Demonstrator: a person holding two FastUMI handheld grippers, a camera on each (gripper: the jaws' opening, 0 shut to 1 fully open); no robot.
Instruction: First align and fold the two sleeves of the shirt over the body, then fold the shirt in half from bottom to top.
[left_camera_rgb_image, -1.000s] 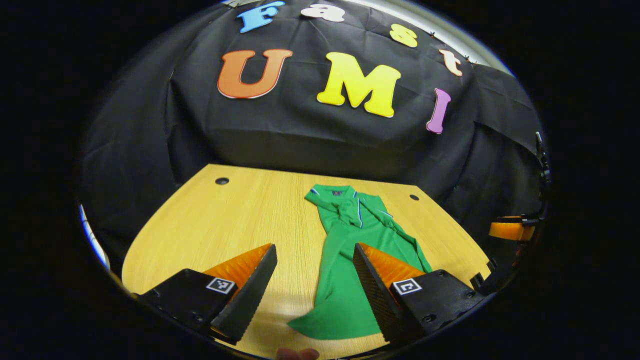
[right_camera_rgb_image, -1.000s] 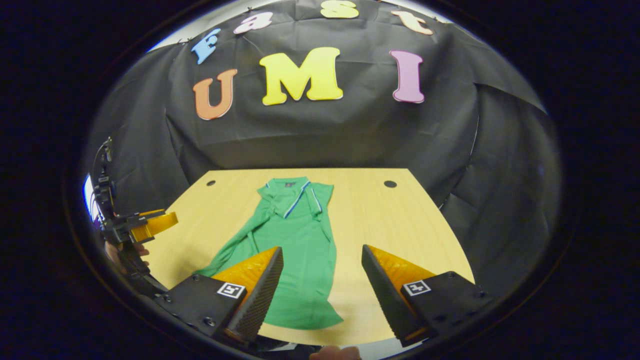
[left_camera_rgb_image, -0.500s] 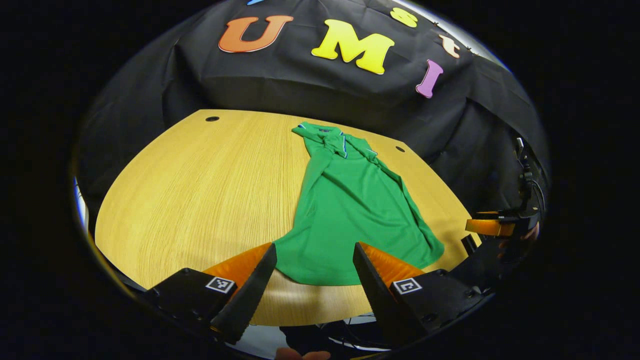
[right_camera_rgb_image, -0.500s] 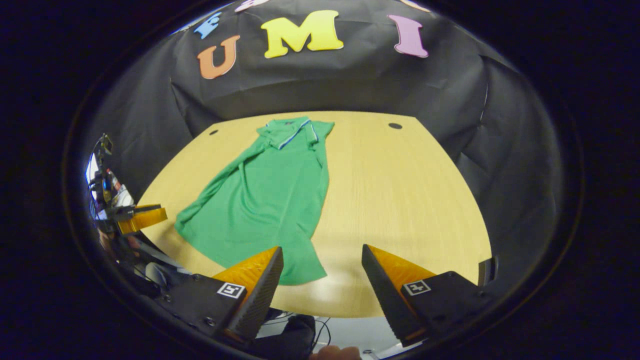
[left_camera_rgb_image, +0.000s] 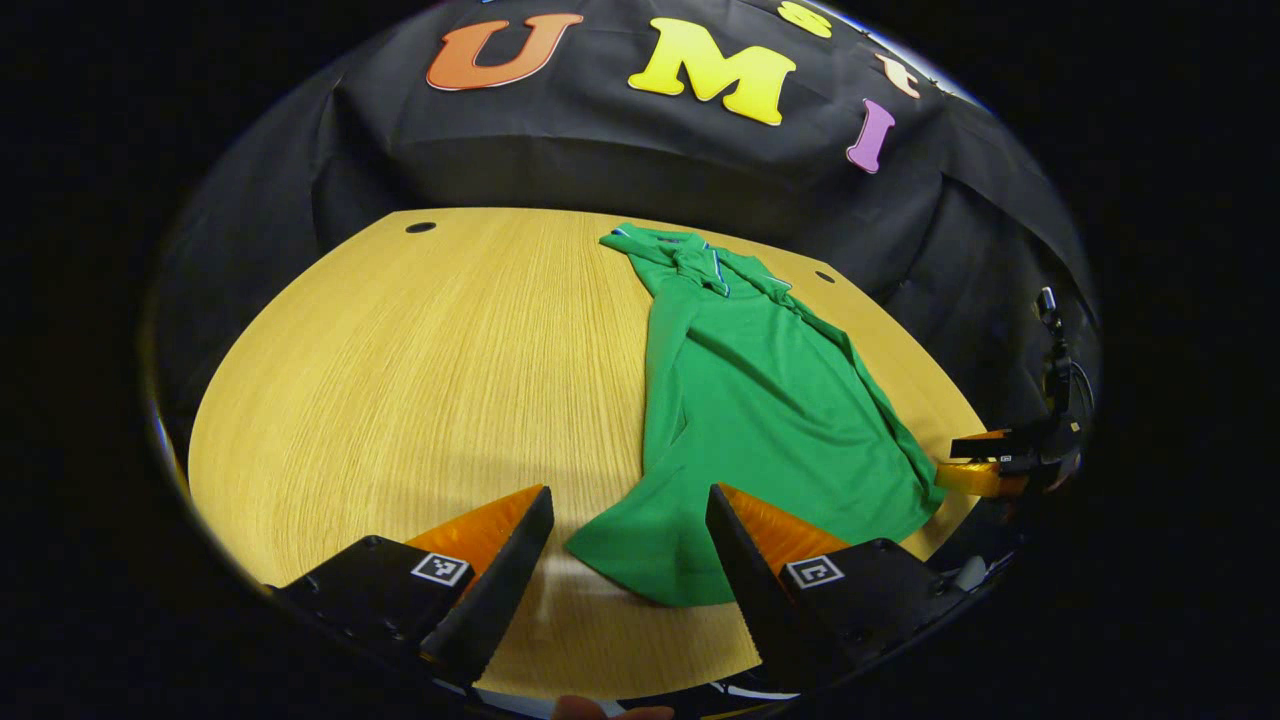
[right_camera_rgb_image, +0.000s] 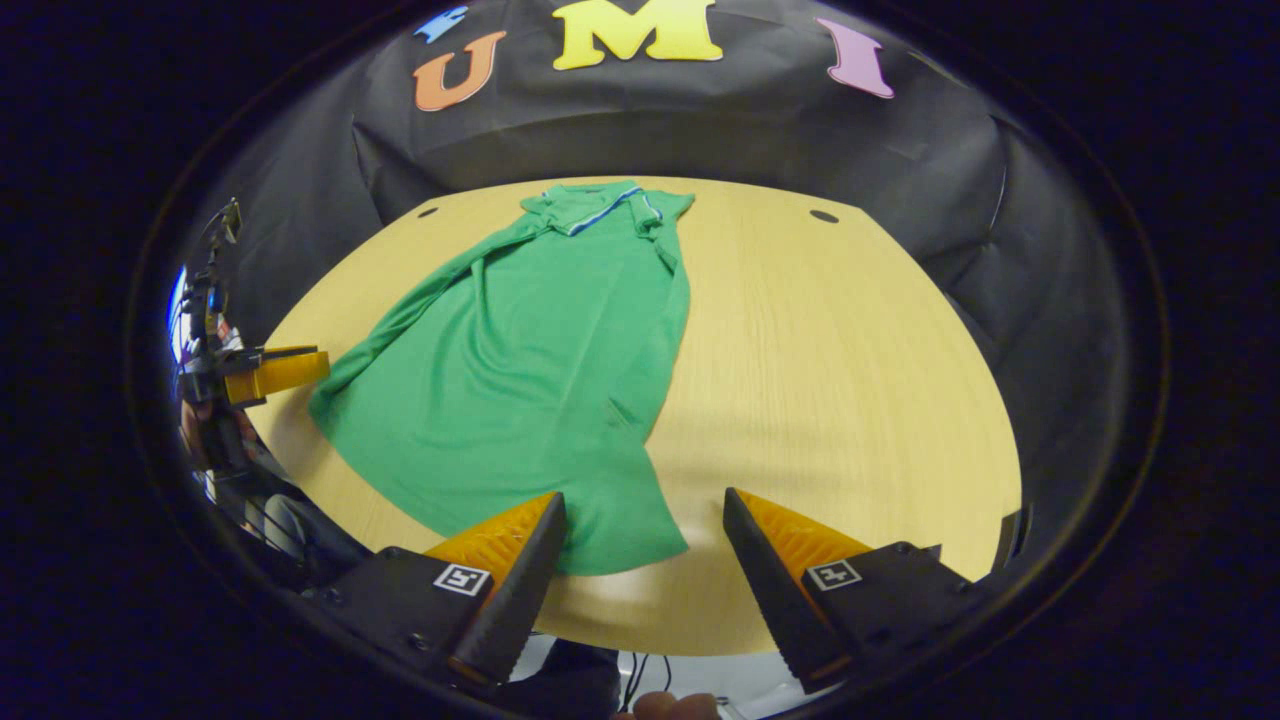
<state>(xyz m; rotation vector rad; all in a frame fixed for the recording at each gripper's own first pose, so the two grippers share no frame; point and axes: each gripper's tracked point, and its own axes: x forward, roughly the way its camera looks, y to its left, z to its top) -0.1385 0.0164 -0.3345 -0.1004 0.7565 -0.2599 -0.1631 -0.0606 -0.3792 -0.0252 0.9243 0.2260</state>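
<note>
Over the last second both cameras have tipped down and pulled in toward the near edge of the table (left_camera_rgb_image: 400, 350), so the shirt (left_camera_rgb_image: 760, 400) now lies in full view, hem toward the holder and collar (right_camera_rgb_image: 590, 200) at 12 o'clock against the far edge. In the left gripper view the left gripper (left_camera_rgb_image: 628, 555) hovers with its jaws wide apart and nothing between them, the shirt's near-left hem corner just ahead at 12 o'clock. In the right gripper view the right gripper (right_camera_rgb_image: 645, 560) is likewise wide open and holds nothing, the near-right hem corner just ahead, slightly toward 11 o'clock.

The shirt looks narrow, with long folds down both sides (the sleeves seem already laid over the body, though I cannot tell for sure). I judge the bottom-to-top fold is about to begin: each gripper is lined up on a hem corner, neither yet touching cloth.
</note>
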